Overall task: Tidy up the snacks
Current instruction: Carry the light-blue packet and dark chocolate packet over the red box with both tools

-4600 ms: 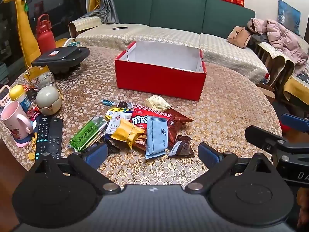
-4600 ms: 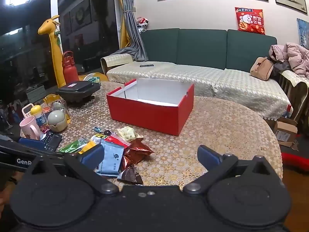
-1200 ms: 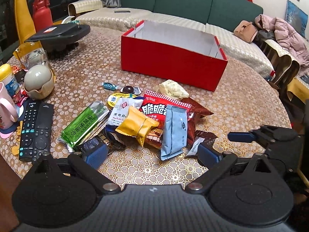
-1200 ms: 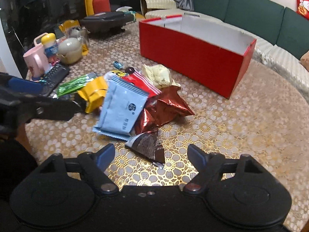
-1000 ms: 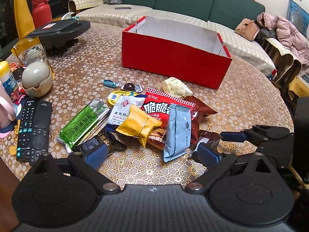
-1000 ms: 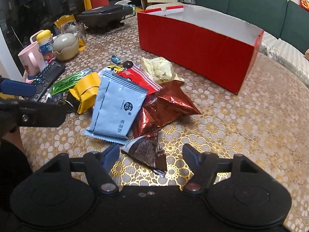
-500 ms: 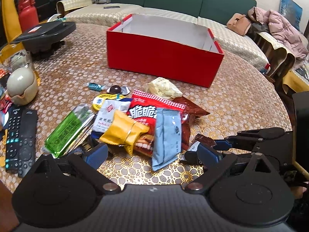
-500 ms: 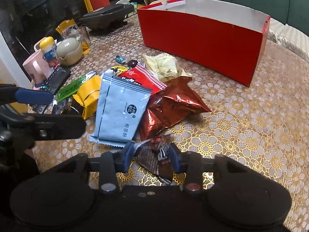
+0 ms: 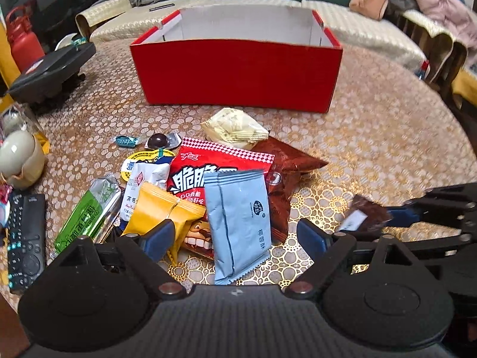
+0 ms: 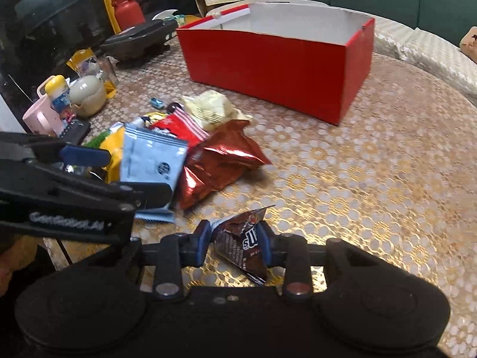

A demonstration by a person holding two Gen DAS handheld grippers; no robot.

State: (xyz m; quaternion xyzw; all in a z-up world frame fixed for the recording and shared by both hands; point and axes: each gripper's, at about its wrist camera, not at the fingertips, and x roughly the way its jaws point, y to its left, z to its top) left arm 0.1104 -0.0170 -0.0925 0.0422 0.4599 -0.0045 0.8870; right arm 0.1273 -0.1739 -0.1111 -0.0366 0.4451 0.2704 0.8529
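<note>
Readable writing is scarce: the red snack bag [image 9: 208, 176] at the centre of the left wrist view carries large white Chinese characters, the light blue packet [image 9: 241, 223] lying over it bears a small round dark logo with small print below it, the green bar wrapper [image 9: 86, 214] at lower left has white characters along its length, and the dark brown candy packet [image 10: 243, 246] shows white letters that look like "sU", too crumpled to read further. The side of the left gripper [image 10: 98, 170], seen at the left edge of the right wrist view, carries pale lettering too blurred to make out. The right gripper [image 10: 234, 243] sits low in the bottom centre of its own view, its blue pads closed tight on the dark brown candy packet, which stands up between them, lifted off the patterned table [image 10: 372, 179]. In the left wrist view that packet [image 9: 366, 213] appears at the right edge, apart from the pile. The left gripper [image 9: 235, 238] hovers with its jaws spread wide, gripping nothing, over the near edge of the snack pile, the yellow packet [image 9: 161, 211] by its left pad. The open red box [image 9: 238, 71] stands beyond the pile, in the upper centre.
</note>
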